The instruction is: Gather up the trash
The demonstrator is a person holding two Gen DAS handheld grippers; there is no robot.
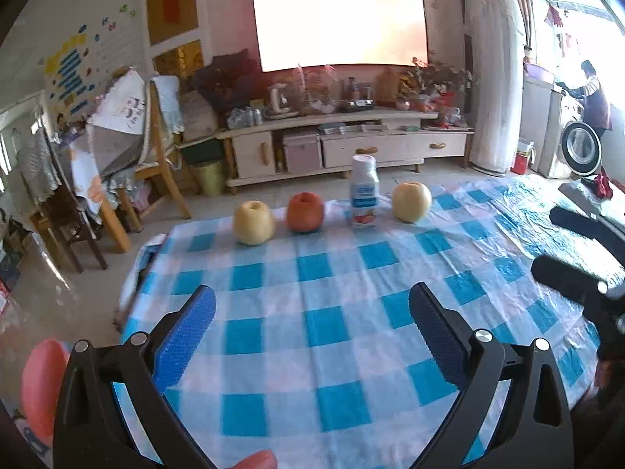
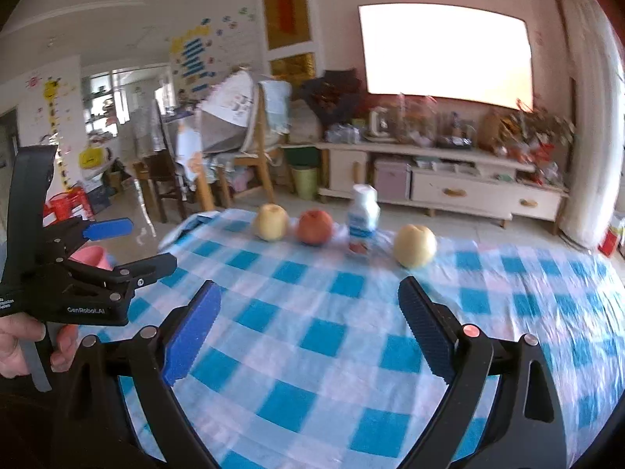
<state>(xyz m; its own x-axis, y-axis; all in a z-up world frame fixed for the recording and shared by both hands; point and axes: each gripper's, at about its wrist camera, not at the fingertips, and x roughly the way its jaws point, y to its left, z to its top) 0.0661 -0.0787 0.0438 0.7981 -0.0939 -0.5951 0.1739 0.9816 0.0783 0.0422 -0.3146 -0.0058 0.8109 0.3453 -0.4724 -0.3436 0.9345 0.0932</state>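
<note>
**Both grippers spread and empty; carton stands in the far row**

Nearest the lens in each wrist view are the blue pads of that view's own gripper. Left gripper point(image 1: 312, 336): jaws spread wide, nothing between them, held low over the near part of the worktop point(image 1: 332, 351). Right gripper point(image 2: 308, 332): likewise spread and empty, at a similar height, aimed at the same row. Both tools point forward along the checked cloth, a stance that fits either an approach to the row or a pull-back from it; the frames do not settle which.

Count of items on the worktop, all in one line along the far edge:
- Yellow apples: two, one at the left end point(image 1: 254, 222), one at the right end point(image 1: 411, 201).
- Red apple: one point(image 1: 305, 212), just beside the left yellow one.
- Carton: one point(image 1: 364, 197), upright, white cap on top, between the red apple and the right yellow apple.

Judgement: the carton is the only packaging among whole fruit, so it is the likeliest trash item. It stands apart from both neighbours, leaving room for pads on either side. Being tall and narrow, it may tip if nudged high.

A pink bin point(image 2: 95, 257) shows off the worktop's left edge, below the left gripper as seen from the right wrist; it is the probable receptacle. Its contents are not visible. A thumb tip shows at the bottom of the left view.
</note>
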